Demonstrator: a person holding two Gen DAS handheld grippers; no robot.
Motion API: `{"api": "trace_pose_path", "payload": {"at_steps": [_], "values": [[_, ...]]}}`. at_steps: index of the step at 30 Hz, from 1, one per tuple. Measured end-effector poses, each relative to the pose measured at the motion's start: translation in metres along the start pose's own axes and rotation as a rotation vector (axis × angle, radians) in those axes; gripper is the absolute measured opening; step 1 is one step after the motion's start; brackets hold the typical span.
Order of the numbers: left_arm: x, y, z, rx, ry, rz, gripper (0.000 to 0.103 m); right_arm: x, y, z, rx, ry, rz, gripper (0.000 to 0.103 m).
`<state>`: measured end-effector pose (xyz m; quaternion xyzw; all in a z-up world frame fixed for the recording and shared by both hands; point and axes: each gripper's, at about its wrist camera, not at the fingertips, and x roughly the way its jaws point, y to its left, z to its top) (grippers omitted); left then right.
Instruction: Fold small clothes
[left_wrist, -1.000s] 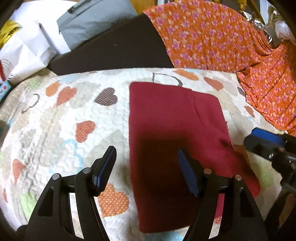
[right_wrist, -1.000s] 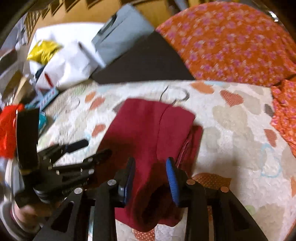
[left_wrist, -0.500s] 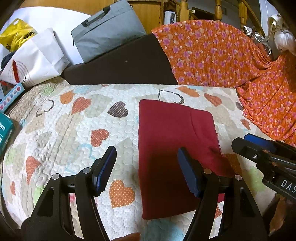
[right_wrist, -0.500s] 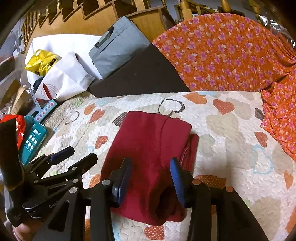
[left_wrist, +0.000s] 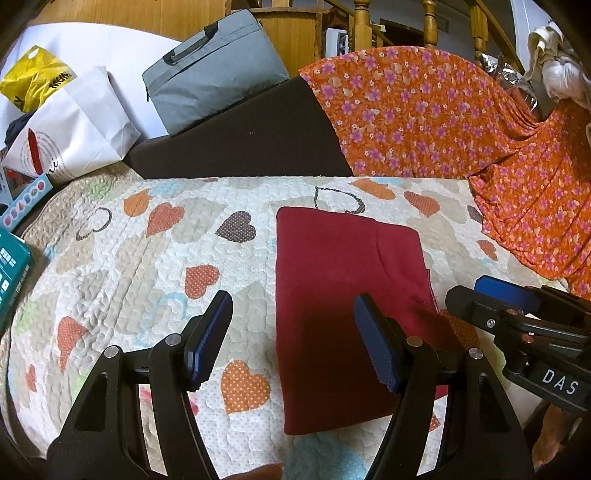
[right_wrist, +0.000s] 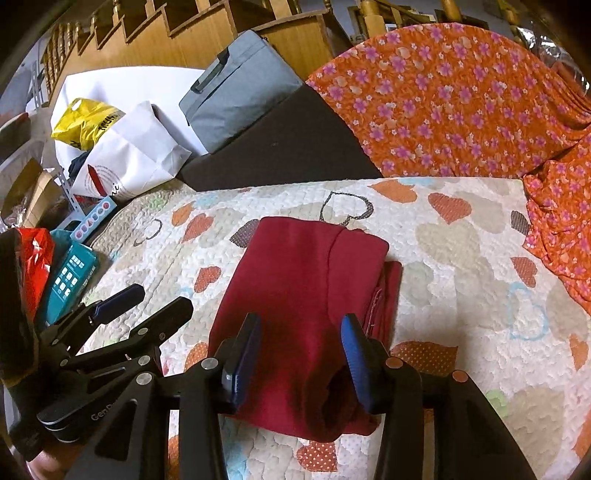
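Red folded garment (right_wrist: 295, 295) flat on quilt (left_wrist: 129, 258), under both parted, empty hand-held grippers (left_wrist: 291, 343) (right_wrist: 301, 354)

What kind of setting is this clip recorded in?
Most likely a lived-in home: a heart-print quilt as the work surface, a wooden staircase behind, and shopping bags beside a grey laptop bag.

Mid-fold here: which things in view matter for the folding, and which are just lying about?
For the job:
red garment, folded on the quilt
left tongs, open
right tongs, open

Lying about:
grey bag
white paper bag
yellow bag
teal box
orange floral cloth
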<state>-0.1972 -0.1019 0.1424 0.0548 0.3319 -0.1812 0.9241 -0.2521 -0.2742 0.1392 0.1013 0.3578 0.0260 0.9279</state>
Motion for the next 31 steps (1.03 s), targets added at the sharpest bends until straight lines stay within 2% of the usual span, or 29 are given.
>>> {"api": "trace_pose_path", "payload": {"at_steps": [31], "values": [[0.015,0.004,-0.006,0.005,0.030,0.008,0.069,0.014,-0.007,-0.004,0.015,0.040,0.021,0.044]]}}
